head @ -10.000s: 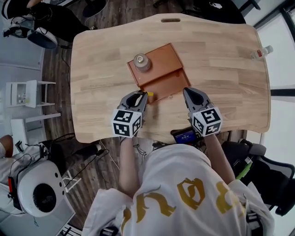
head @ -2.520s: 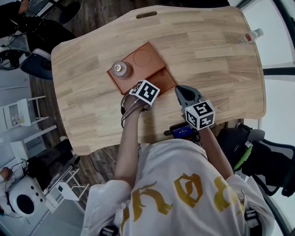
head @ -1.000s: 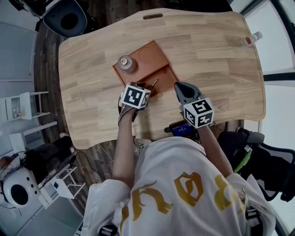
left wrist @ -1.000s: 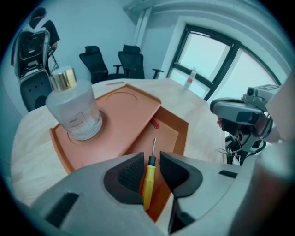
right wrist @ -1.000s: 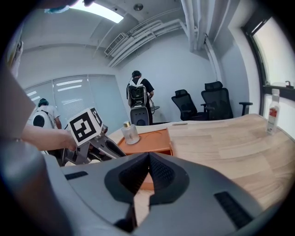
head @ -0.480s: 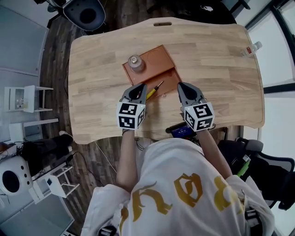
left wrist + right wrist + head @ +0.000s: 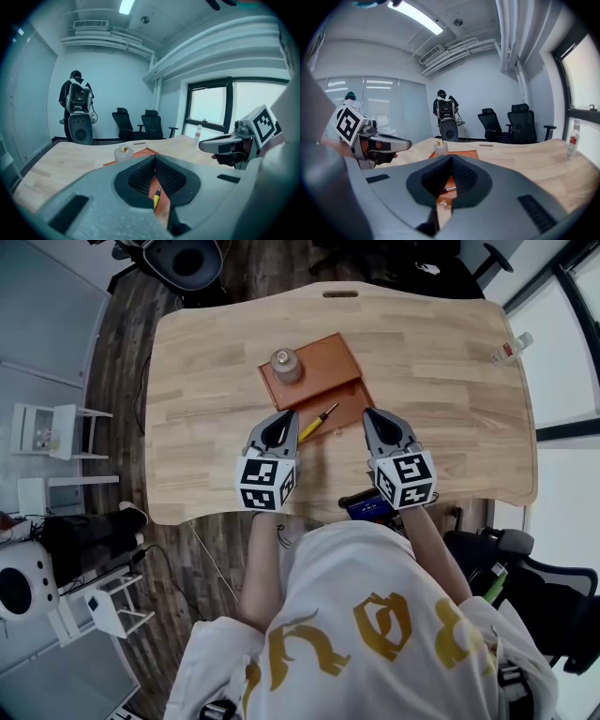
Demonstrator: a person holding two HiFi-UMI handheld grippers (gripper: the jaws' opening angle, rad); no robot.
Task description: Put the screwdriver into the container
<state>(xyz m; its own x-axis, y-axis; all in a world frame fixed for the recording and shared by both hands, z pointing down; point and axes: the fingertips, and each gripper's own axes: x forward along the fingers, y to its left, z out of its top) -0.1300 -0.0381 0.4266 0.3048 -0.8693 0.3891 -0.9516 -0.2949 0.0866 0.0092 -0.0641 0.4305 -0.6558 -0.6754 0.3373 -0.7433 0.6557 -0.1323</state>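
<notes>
As we held both above the table [image 7: 450, 381] | left hand-held gripper [image 7: 287, 418] jaws just closed, empty | right hand-held gripper [image 7: 373, 416] together, empty | screwdriver [image 7: 319, 420] lay in the container [image 7: 328, 357]

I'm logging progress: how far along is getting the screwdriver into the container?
Done, it seems: the screwdriver lies in the container's near section, handle near its edge. In hand: nothing; the left gripper's jaws have just closed empty, and the right gripper is shut too. Left: maybe nothing; whether the handle overhangs is unclear.
</notes>
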